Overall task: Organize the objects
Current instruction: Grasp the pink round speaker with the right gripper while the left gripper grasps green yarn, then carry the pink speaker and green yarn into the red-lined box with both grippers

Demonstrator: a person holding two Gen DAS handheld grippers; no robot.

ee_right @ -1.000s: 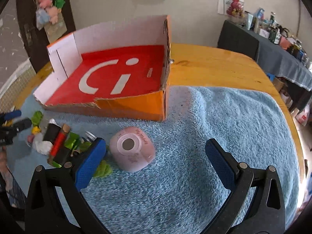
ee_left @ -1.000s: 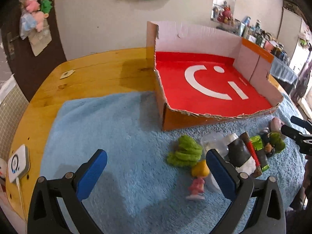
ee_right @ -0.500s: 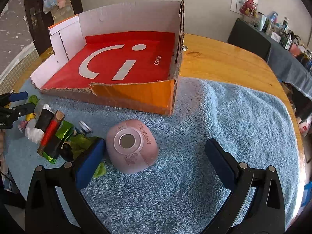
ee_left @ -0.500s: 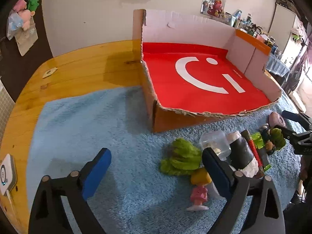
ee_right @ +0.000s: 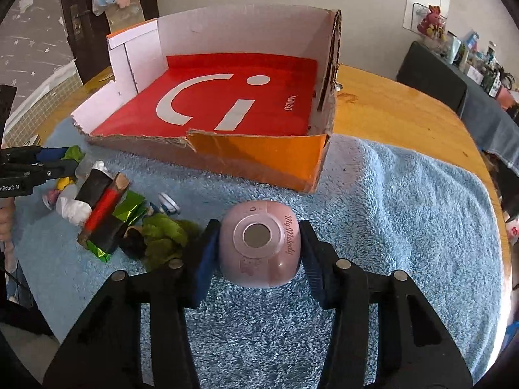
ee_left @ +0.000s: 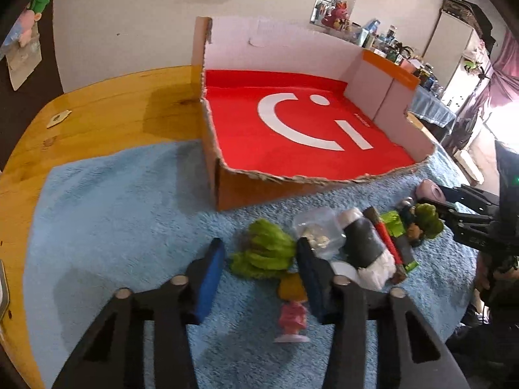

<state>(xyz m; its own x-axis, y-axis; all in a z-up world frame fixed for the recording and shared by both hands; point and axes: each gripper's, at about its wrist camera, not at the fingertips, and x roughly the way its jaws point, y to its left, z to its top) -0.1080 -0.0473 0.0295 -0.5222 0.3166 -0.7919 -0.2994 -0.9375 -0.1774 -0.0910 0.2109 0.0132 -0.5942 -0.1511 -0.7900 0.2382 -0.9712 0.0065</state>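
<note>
**Both tongs have narrowed around toys on the blue towel**

A round wooden tabletop (ee_left: 107, 107) carries a fluffy light-blue towel (ee_left: 113, 201). At the far edge of the towel stands a shallow cardboard box with a red floor and a white smile mark (ee_left: 298, 129); nothing lies inside it.

Right wrist view: the right tongs (ee_right: 258, 243) sit around a rounded pink plastic case with a silver disc on top (ee_right: 259, 243). A second ago these tongs were spread wide, with the case just ahead of the left finger. They have just been closing, and now both blue pads (ee_right: 206, 259) lie against the sides of the case, pinching it as it rests on the towel, near the box's orange front wall.

Left wrist view: the left tongs (ee_left: 259, 259) were also spread wide a second ago and have just been closing. A green leafy soft toy (ee_left: 264, 249) lies between the pads on the towel. The right pad (ee_left: 308, 275) is at its edge, but a strip of towel shows beside the other pad, so the tongs are not pinching it.

Just nearer than the green toy lies a small figurine with yellow hair and a pink dress (ee_left: 292, 304). To its right are a clear plastic packet (ee_left: 319, 233), a black-and-white wrapped bundle (ee_left: 366, 246) and a red-and-black stick (ee_left: 387, 243), clustered together. The toys themselves lie as before.
</note>
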